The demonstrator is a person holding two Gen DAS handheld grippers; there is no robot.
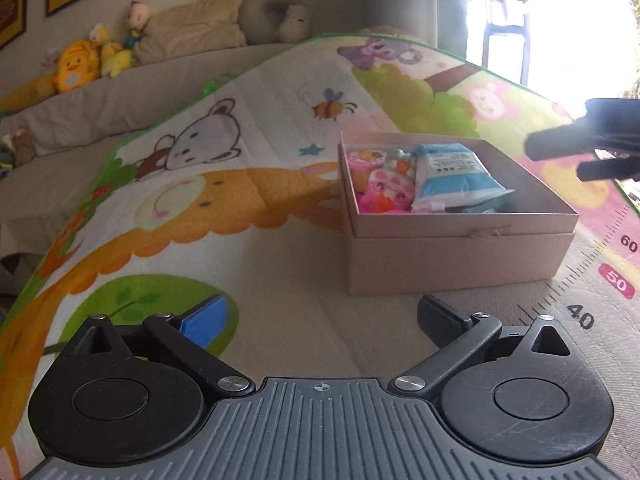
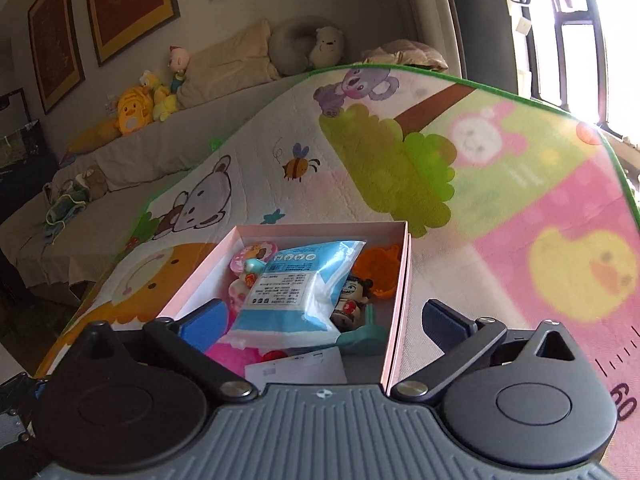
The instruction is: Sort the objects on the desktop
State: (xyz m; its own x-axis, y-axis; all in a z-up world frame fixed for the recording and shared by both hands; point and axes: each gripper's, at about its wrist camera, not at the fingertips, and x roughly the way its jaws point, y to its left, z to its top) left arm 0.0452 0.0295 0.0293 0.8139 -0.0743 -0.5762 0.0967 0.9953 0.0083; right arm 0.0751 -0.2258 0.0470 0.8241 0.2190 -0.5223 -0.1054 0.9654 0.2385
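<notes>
We are holding both tongs spread and empty: the left tongs [image 1: 320,320] hovering over the play mat [image 1: 248,160] near the pink box [image 1: 460,256], the right tongs [image 2: 324,320] above its blue-and-white packet [image 2: 296,292] and toys.
</notes>
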